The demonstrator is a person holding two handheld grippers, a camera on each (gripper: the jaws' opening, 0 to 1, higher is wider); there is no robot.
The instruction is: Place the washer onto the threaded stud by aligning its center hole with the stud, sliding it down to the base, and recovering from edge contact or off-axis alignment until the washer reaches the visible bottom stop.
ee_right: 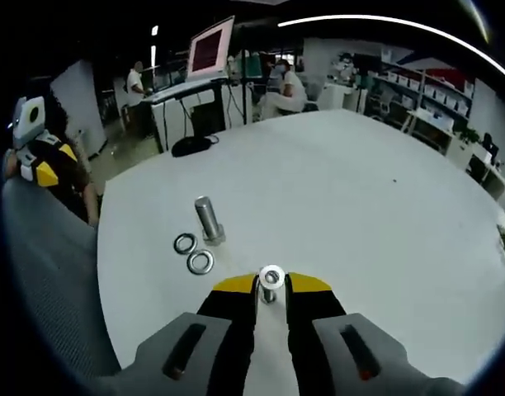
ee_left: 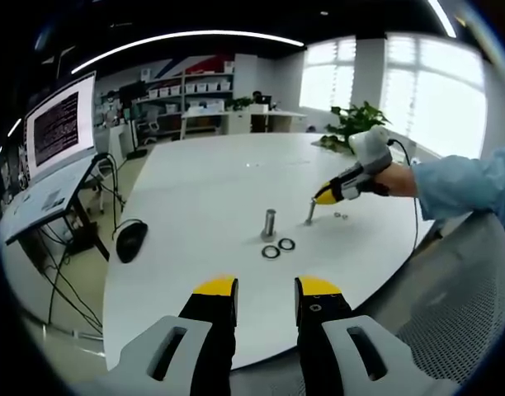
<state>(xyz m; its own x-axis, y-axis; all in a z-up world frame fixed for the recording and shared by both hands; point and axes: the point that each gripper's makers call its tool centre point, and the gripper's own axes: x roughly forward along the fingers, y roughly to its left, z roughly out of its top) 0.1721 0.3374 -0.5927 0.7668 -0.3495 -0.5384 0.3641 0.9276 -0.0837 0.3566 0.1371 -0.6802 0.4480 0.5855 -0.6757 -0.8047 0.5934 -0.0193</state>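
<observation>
Right gripper view: the right gripper point(ee_right: 271, 286) is clamped on a small stud point(ee_right: 270, 294) topped by a washer point(ee_right: 271, 274), steadying it upright on the bench point(ee_right: 360, 190). The left gripper point(ee_left: 266, 290) hangs back, jaws apart, holding nothing. 2 spare washers point(ee_right: 193, 253) lie beside a larger bolt point(ee_right: 209, 219).

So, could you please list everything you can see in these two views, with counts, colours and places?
Round white table: one, carries the parts.
Upright grey metal stud: one, mid-table, bare.
Flat silver ring washers: two, lying on the table touching the stud's base side, close together.
Small silver bolt with washer on top: one, standing between the right gripper's tips.
Tiny metal bits: about two, beside that bolt; too small to identify.
Black computer mouse: one, table's edge.
Monitor on desk: one, background.
Green plant: one, far table edge.
Seated people: background.
Left gripper: yellow-tipped, open, empty.
Right gripper: yellow-tipped, closed around the small bolt.
</observation>
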